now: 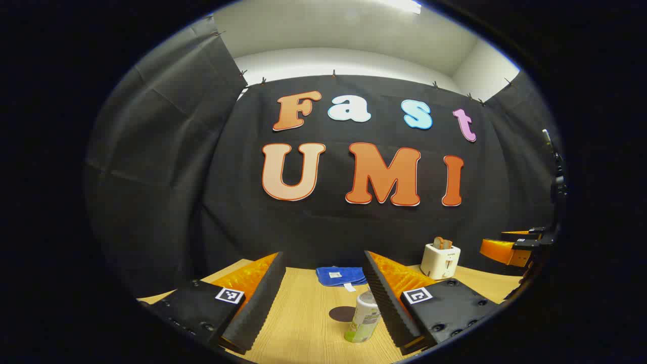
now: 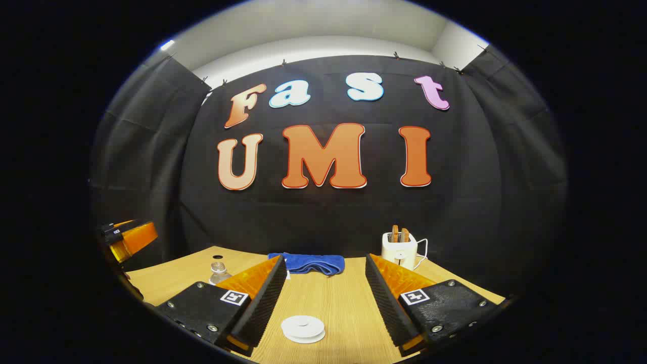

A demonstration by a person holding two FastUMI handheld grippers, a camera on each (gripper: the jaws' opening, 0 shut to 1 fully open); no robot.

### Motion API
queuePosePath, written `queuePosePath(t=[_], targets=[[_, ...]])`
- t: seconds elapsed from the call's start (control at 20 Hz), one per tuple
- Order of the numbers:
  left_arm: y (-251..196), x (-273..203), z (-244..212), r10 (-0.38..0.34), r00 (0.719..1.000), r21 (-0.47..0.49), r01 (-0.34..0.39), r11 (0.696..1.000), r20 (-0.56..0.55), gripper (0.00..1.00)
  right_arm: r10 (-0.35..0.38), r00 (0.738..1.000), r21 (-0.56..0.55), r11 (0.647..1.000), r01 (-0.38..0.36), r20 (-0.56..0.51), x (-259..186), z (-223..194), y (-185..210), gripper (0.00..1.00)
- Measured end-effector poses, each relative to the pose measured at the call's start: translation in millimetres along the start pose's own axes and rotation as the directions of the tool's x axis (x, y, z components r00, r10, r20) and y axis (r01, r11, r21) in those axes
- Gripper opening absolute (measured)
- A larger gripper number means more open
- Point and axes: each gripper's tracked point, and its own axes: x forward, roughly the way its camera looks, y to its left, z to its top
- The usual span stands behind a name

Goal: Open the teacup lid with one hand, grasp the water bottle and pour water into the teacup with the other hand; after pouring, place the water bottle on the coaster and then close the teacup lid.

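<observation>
**deskjockey:** Between the left gripper's (image 1: 323,298) spread-apart fingers, at about 5 o'clock from their midpoint, stands the water bottle (image 1: 363,317) — upright, long axis vertical, almost touching the right-hand finger, with a dark round coaster (image 1: 341,313) just behind it.

**umi_fan:** So the left hand's nearer the bottle?

**deskjockey:** Looks that way. From the right gripper (image 2: 323,298) the bottle (image 2: 218,273) sits off at 10 o'clock, past its left finger. That one's gaping too, holding nothing, and the white teacup lid (image 2: 303,327) lies dead ahead at 6 o'clock between its fingers.

**umi_fan:** Right on lid, left on bottle then — my guess: nothing's been lifted yet.

**deskjockey:** Agreed. Can't make out the cup under the lid, though.
</observation>
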Motion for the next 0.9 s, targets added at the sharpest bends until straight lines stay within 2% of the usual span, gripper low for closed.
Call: queuePosePath(t=[0.1, 0.45, 0.65, 0.9], targets=[[-6, 1, 0, 0.0, 1.0, -0.001, 0.0, 1.0, -0.002, 0.99, -0.017, 1.0, -0.013, 1.0, 0.017, -0.008, -1, -3, -6, 0.93], [-24, 3, -1, -0.036, 0.999, 0.037, 0.036, 0.999, -0.007, 0.98, -0.009, 1.0, 0.0, 1.0, 0.009, -0.015, -6, -5, -4, 0.94], [-22, 5, 0, -0.015, 1.0, 0.046, 0.016, 0.999, -0.004, 0.98, 0.08, 0.997, 0.037, 0.996, -0.079, -0.022, -8, -6, 10, 0.94], [-25, 1, 10, -0.026, 0.999, 0.024, 0.026, 0.999, 0.02, 0.98, 0.054, 0.999, 0.009, 0.998, -0.054, -0.003, -8, -5, -3, 0.93]])
